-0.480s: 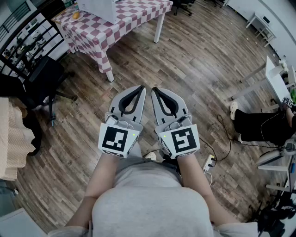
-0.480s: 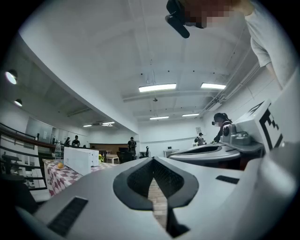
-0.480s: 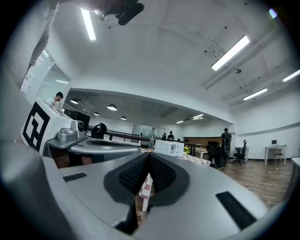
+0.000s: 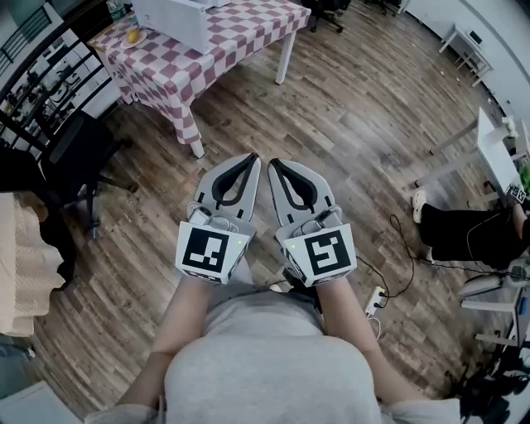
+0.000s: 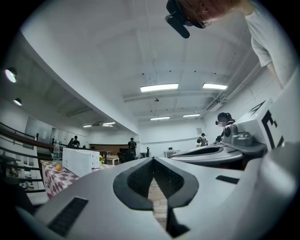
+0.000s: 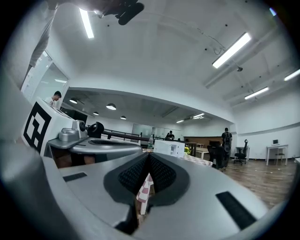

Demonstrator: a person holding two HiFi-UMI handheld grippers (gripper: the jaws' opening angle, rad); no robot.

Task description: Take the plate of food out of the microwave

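A white microwave [image 4: 174, 16] stands on a table with a red-and-white checked cloth [image 4: 207, 50] at the top left of the head view; its door looks closed. It also shows small in the left gripper view as the microwave [image 5: 80, 161] and in the right gripper view as the microwave [image 6: 169, 148]. No plate of food inside it is visible. My left gripper [image 4: 255, 159] and right gripper [image 4: 272, 162] are held side by side in front of my body, well short of the table. Both are shut and hold nothing.
An orange fruit on a small plate [image 4: 132, 36] sits on the table's left end, near a bottle. A black office chair [image 4: 79, 153] stands left of me. A cable and power strip [image 4: 374, 291] lie on the wood floor at my right. People stand far across the room.
The table and floor have shifted slightly down and left in the head view, so I have moved a little toward the table. The grippers keep the same pose, still shut.
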